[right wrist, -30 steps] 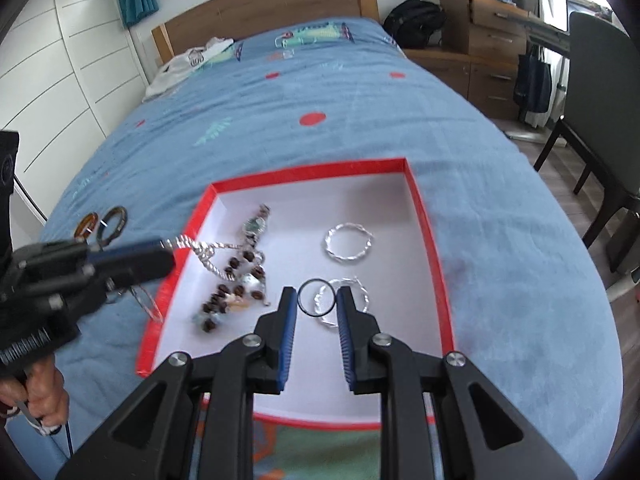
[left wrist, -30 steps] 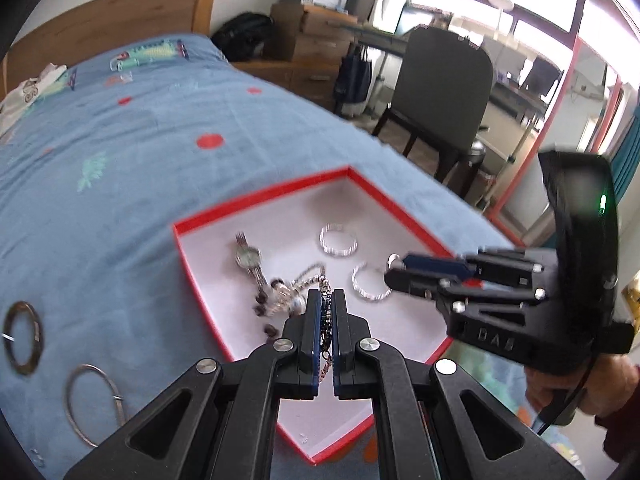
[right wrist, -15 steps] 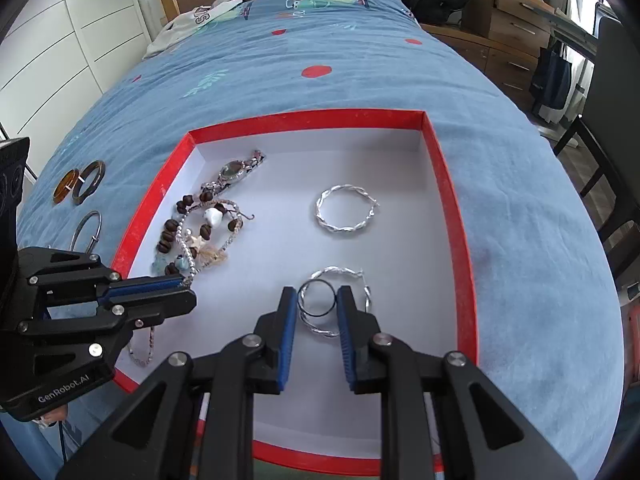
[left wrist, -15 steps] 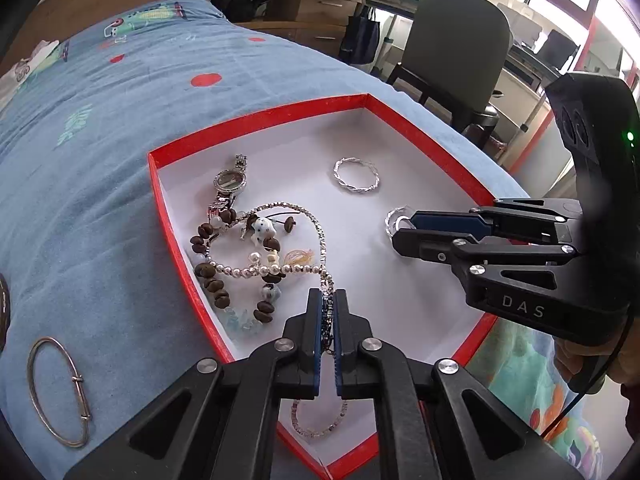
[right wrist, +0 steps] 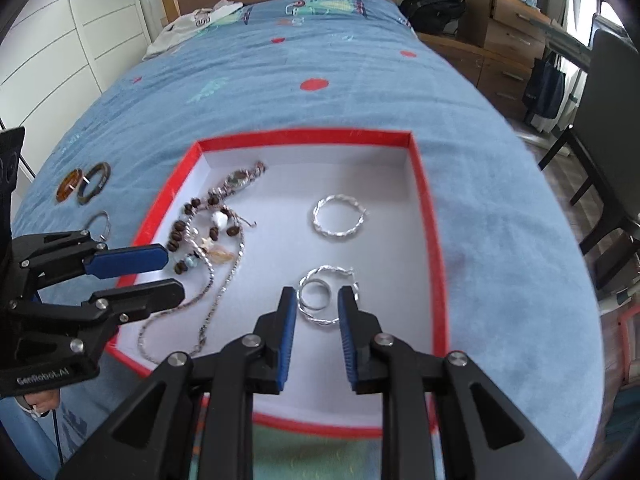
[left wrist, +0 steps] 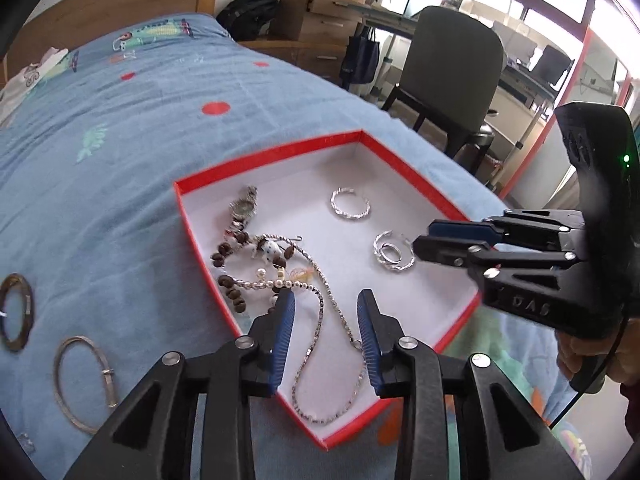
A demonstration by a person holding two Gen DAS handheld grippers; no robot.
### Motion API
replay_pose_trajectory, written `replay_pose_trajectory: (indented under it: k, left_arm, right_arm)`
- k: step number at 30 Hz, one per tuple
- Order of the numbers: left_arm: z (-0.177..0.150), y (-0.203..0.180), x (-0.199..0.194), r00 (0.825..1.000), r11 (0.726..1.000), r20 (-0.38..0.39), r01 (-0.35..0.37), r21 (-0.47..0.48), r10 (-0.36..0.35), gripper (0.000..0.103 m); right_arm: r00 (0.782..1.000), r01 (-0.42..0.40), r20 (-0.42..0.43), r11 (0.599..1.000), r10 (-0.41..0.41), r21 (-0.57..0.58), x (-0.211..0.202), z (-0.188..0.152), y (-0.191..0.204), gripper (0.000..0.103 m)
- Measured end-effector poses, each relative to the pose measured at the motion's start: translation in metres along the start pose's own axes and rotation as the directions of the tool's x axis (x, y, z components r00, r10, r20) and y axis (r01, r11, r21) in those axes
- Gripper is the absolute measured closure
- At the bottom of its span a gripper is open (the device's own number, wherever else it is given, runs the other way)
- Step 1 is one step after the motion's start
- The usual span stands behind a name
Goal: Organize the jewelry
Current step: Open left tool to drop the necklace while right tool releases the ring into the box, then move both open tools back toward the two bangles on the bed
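The left gripper (left wrist: pixel 326 312) has just been opening its fingers, and the silver chain (left wrist: pixel 320 344) lies slack on the white floor of the red box (left wrist: pixel 272 152), between the parted fingers but not pressed by them. The step in hand looks like releasing the chain into the box. To do it well, the person should lift the gripper straight away, so that no link catches on a pad and drags the chain back over the red rim at the lower centre of the left wrist frame, where its loop lies close to the corner.

The right gripper (right wrist: pixel 318 300) holds a small plain ring (right wrist: pixel 316 294) between its fingers, clenched on it as narrowly as it goes, above a twisted silver hoop (right wrist: pixel 324 318) in the lower middle of the box. A second twisted hoop (right wrist: pixel 338 216) lies nearer the centre. At the left side of the box, a watch (right wrist: pixel 240 178) and a bead bracelet (right wrist: pixel 188 224) tangle with the chain's upper end. Bangles (left wrist: pixel 80 380) remain on the blue bed (left wrist: pixel 120 140) at the lower left, outside the box.
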State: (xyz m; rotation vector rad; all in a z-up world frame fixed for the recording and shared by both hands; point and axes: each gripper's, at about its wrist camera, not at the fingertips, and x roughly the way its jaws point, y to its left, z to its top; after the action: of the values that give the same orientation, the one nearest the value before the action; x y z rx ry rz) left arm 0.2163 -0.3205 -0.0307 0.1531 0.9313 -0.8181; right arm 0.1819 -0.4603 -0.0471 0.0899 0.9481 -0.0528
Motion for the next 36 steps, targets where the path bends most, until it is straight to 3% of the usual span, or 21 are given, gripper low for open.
replay_pose_trajectory:
  k: [7, 15, 24, 31, 36]
  left_arm:
    - [-0.004, 0.007, -0.063, 0.996, 0.999, 0.081, -0.043, -0.012, 0.044, 0.057]
    - [-0.039, 0.053, -0.151, 0.977, 0.986, 0.143, -0.147, -0.082, 0.157, 0.048]
    - [-0.1, 0.141, -0.25, 0.924, 0.928, 0.167, -0.309, -0.206, 0.345, 0.041]
    - [-0.132, 0.188, -0.288, 0.885, 0.881, 0.158, -0.387, -0.274, 0.438, 0.033]
    - [-0.149, 0.215, -0.294, 0.872, 0.857, 0.139, -0.41, -0.313, 0.468, 0.028]
  right_arm:
    - [0.996, 0.037, 0.079, 0.999, -0.038, 0.01, -0.061, 0.008, 0.01, 0.072]
    - [0.987, 0.018, 0.163, 0.999, -0.013, -0.032, -0.126, 0.016, 0.069, 0.065]
    - [0.978, -0.041, 0.204, 0.998, 0.051, -0.051, -0.153, 0.014, 0.147, 0.063]
    - [0.973, -0.074, 0.214, 0.995, 0.086, -0.064, -0.149, 0.017, 0.193, 0.059]
    - [0.971, -0.088, 0.217, 0.994, 0.101, -0.068, -0.139, 0.022, 0.22, 0.052]
